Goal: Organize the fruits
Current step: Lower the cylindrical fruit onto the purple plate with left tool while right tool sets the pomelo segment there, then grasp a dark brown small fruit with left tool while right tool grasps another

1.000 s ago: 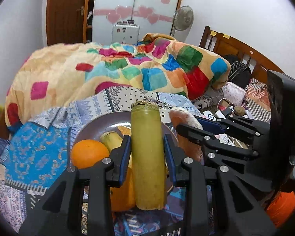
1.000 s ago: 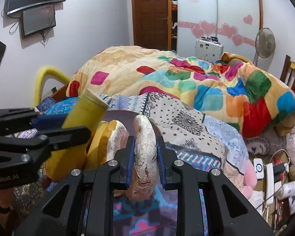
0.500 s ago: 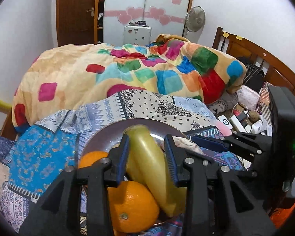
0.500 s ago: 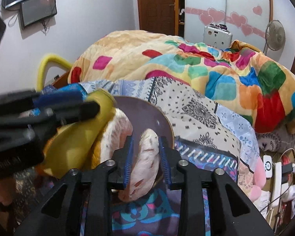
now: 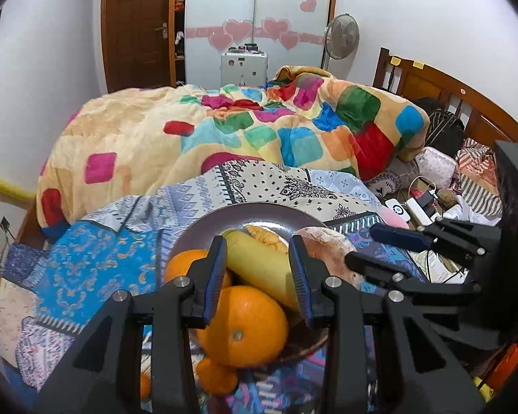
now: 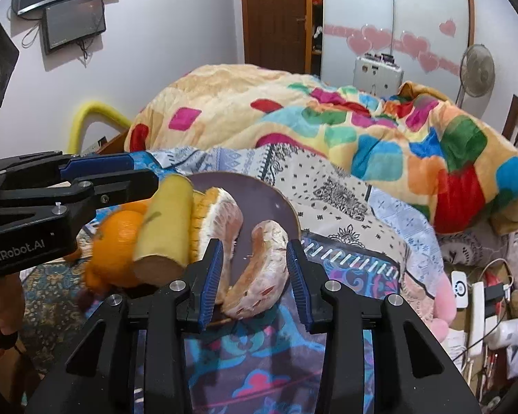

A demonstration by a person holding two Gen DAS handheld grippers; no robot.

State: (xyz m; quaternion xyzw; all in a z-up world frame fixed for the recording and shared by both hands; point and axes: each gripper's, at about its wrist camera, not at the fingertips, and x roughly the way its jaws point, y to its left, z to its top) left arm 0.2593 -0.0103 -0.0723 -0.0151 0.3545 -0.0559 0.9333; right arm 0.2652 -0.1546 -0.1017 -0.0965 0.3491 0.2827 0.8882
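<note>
A dark purple plate [image 5: 259, 212] [image 6: 252, 189] lies on the patterned bedspread. On it are oranges [image 5: 247, 324] [image 6: 115, 241], a yellow-green banana piece [image 5: 259, 265] [image 6: 165, 231] and peeled pomelo segments [image 6: 217, 220]. My left gripper [image 5: 257, 277] is open, its pads on either side of the banana, which rests on the fruit pile. My right gripper [image 6: 253, 272] is open around a pomelo segment [image 6: 262, 269] [image 5: 324, 252] lying at the plate's near right edge.
A small orange [image 5: 216, 376] lies on the bedspread below the plate. A rumpled colourful quilt [image 5: 241, 131] fills the bed behind. Chargers, cables and small items [image 5: 421, 203] clutter the right side by the wooden headboard [image 5: 449, 93].
Both grippers lowered their fruit onto the plate and opened. The banana went from upright in the left jaws to lying on the pile; the pomelo segment was set down at the plate's edge.
</note>
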